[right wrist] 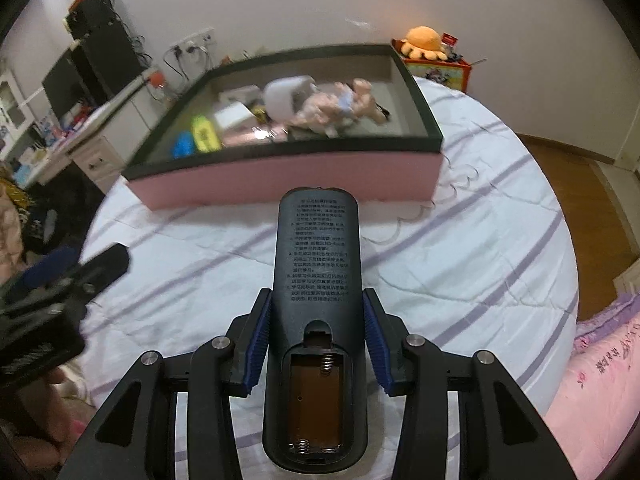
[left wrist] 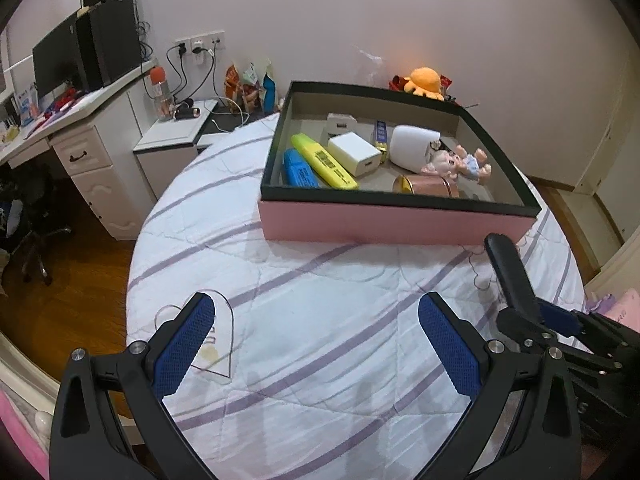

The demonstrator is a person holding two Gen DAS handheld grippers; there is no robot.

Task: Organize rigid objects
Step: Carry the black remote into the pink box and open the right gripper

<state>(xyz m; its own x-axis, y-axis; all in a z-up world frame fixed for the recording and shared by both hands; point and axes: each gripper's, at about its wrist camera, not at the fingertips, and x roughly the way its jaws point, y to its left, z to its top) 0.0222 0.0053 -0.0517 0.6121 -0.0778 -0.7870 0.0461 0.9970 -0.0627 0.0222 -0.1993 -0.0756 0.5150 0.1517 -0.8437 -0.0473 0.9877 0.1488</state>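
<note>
Remote control: one, a black remote control [right wrist: 316, 280] lying back-up, its battery bay uncovered and empty, springs showing; its far tip points at 12 o'clock toward the box.
Right tongs: the right tongs [right wrist: 316, 344] are clamped on the remote's two long sides, blue pads pressed against it, above the bed.
Left tongs: the left tongs [left wrist: 316, 344] stand spread wide with nothing between the blue pads, over the bedcover; in the right wrist view they sit at 9 o'clock.
Box: one pink box with a black rim [left wrist: 396, 226] on the round bed [left wrist: 320, 320], at 12 o'clock from both tongs, just beyond the remote's tip.
Box contents, counted: two highlighters, one yellow [left wrist: 324, 160] and one blue [left wrist: 298, 170]; one white charger cube [left wrist: 354, 154]; one white plug adapter [left wrist: 340, 123]; one white rounded object [left wrist: 412, 146]; one small doll [left wrist: 460, 164]; one copper-coloured tin [left wrist: 428, 186]; one blue-and-gold stick-shaped item [left wrist: 382, 138].
Around: one orange plush octopus [left wrist: 426, 82] beyond the box at 1 o'clock; one white desk [left wrist: 80, 136] with a dark monitor at 10 o'clock; one pink pillow [right wrist: 600, 368] at 4 o'clock.
In the way: the box's near pink wall stands between the remote and the box floor.
</note>
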